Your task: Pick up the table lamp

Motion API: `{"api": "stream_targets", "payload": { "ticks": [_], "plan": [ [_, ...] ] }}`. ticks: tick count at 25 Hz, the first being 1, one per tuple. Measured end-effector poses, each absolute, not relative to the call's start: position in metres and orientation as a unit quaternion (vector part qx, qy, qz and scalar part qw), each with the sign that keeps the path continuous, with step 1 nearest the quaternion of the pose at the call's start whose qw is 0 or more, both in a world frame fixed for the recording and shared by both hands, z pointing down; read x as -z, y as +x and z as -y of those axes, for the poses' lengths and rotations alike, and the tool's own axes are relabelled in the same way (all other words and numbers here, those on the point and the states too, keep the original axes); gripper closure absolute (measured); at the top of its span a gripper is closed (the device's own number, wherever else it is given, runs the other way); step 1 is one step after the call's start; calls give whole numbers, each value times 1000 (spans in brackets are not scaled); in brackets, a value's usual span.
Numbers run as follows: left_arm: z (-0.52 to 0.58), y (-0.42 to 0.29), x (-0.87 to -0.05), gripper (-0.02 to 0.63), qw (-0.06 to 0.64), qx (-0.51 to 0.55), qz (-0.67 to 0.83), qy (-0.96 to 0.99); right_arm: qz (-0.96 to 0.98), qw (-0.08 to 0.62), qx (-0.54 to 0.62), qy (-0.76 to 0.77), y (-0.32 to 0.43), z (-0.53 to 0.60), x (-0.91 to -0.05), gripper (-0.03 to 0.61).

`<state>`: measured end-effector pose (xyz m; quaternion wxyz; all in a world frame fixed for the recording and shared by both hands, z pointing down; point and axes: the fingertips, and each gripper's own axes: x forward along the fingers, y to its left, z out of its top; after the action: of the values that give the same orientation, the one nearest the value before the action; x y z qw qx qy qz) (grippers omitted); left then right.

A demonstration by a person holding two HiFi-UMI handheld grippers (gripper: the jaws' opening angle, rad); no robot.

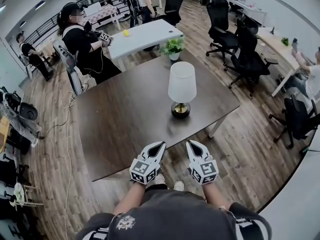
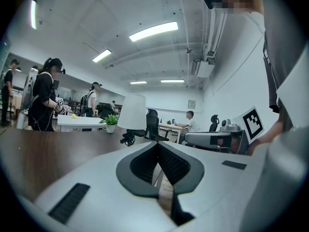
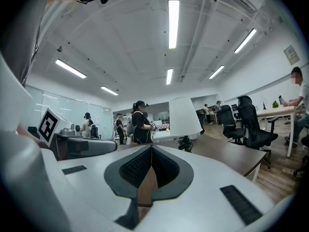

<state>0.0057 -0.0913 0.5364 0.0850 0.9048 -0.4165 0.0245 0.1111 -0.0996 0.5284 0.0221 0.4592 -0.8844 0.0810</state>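
Observation:
The table lamp (image 1: pixel 182 82) has a white shade and a dark round base, and stands upright near the front right of the dark brown table (image 1: pixel 125 119). My left gripper (image 1: pixel 160 144) and right gripper (image 1: pixel 190 143) hover side by side at the table's near edge, both pointing at the lamp and a short way from its base. On each the jaws are shut with nothing between them. In the left gripper view the lamp (image 2: pixel 132 111) lies ahead beyond the left gripper (image 2: pixel 157 144). In the right gripper view the lamp (image 3: pixel 184 116) stands slightly right of the right gripper (image 3: pixel 151 148).
A small potted plant (image 1: pixel 173 47) sits at the table's far edge. Behind it is a white table (image 1: pixel 145 35), with a person (image 1: pixel 82 41) to its left. Black office chairs (image 1: pixel 247 54) and desks line the right side. Cables lie on the wooden floor at left.

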Motion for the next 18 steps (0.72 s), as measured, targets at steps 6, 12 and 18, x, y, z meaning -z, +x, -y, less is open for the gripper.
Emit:
{"api": "stream_targets", "payload": {
  "ticks": [6,12,18],
  "plan": [
    [124,-10,-540,606,76,-22,433,898,885,38,-92,455,100,130,-543,552],
    [168,-27,-534,606,62,-13,429,901,891,59,-83,443,74,165,-546,552],
    [202,-45,-538,606,68,-9,419,905,885,71,-91,450,54,194,-555,552]
  ]
}}
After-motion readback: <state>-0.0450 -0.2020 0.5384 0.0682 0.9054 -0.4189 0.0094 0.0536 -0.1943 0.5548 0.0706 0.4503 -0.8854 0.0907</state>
